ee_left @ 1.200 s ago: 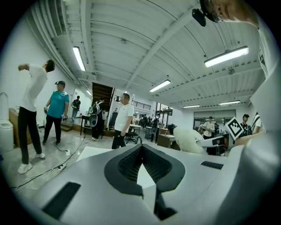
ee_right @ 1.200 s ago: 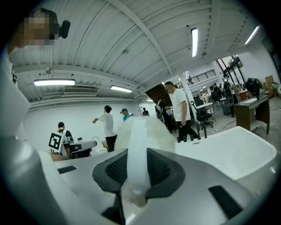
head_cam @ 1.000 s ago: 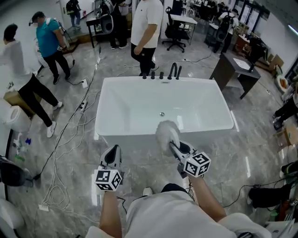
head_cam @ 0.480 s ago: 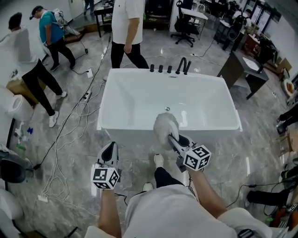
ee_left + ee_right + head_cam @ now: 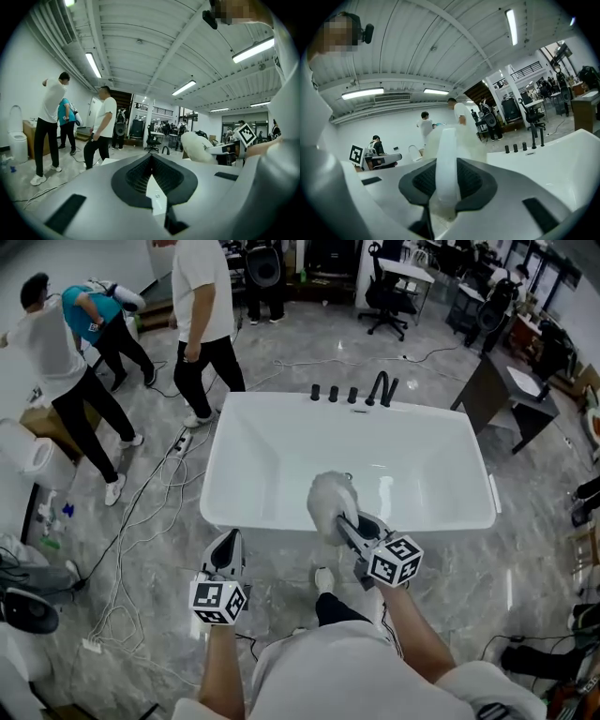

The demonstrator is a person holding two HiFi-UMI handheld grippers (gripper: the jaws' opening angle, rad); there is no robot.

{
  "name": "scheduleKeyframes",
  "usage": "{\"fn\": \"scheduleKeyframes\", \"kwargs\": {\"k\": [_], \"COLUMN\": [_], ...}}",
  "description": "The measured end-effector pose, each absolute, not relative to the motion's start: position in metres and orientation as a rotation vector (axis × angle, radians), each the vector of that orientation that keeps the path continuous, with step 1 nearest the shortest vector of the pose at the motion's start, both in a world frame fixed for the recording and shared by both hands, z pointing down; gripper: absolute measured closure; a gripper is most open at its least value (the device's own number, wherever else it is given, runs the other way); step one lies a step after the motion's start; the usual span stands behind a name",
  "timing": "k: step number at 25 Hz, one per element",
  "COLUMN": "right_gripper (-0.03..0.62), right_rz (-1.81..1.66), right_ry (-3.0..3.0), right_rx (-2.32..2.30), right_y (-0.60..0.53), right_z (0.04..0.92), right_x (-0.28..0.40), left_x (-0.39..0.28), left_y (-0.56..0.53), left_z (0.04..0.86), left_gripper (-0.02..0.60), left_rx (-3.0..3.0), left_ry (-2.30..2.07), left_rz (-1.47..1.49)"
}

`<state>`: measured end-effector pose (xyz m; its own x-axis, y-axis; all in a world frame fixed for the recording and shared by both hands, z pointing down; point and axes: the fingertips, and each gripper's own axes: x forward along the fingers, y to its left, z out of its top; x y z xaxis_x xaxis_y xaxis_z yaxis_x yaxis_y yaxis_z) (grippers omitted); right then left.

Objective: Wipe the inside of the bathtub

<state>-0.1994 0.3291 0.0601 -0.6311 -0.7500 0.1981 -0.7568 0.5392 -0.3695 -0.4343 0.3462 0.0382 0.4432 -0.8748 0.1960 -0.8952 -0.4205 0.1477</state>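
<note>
A white rectangular bathtub [image 5: 272, 427] stands on the grey marble floor, with black taps [image 5: 352, 393] on its far rim. My right gripper [image 5: 345, 523] is shut on a white fluffy duster [image 5: 330, 501], whose head hangs over the tub's near rim. The duster's pale handle [image 5: 446, 168] runs up between the jaws in the right gripper view. My left gripper [image 5: 225, 550] hovers over the floor just short of the near rim, shut with nothing in it. The left gripper view shows its shut fingertips [image 5: 154, 197] and the duster [image 5: 197, 146] off to the right.
Three people [image 5: 204, 324] stand on the floor at the far left. White cables [image 5: 150, 512] trail along the tub's left side. A toilet [image 5: 28, 465] sits at the left edge, a dark desk [image 5: 506, 395] at the far right, office chairs [image 5: 389, 282] behind.
I have moved closer to the tub; it now sits lower and larger in the head view. The person in the white shirt has walked left. Both grippers keep their hold.
</note>
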Motion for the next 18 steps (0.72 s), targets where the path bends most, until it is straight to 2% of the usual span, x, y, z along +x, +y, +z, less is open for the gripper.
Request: {"fn": "scheduleKeyframes", "kwargs": {"k": [18], "right_gripper": [0.497], "right_rz": [0.627], "right_ry": [-2.657], "right_rx": [1.175], "right_y": [0.141], "right_z": [0.112], "right_x": [-0.146], "left_x": [-0.381], "left_y": [0.188], "left_z": [0.061], "left_gripper": [0.574], "left_rx": [2.372], "left_ry": [-1.601], "left_rz": [0.201]}}
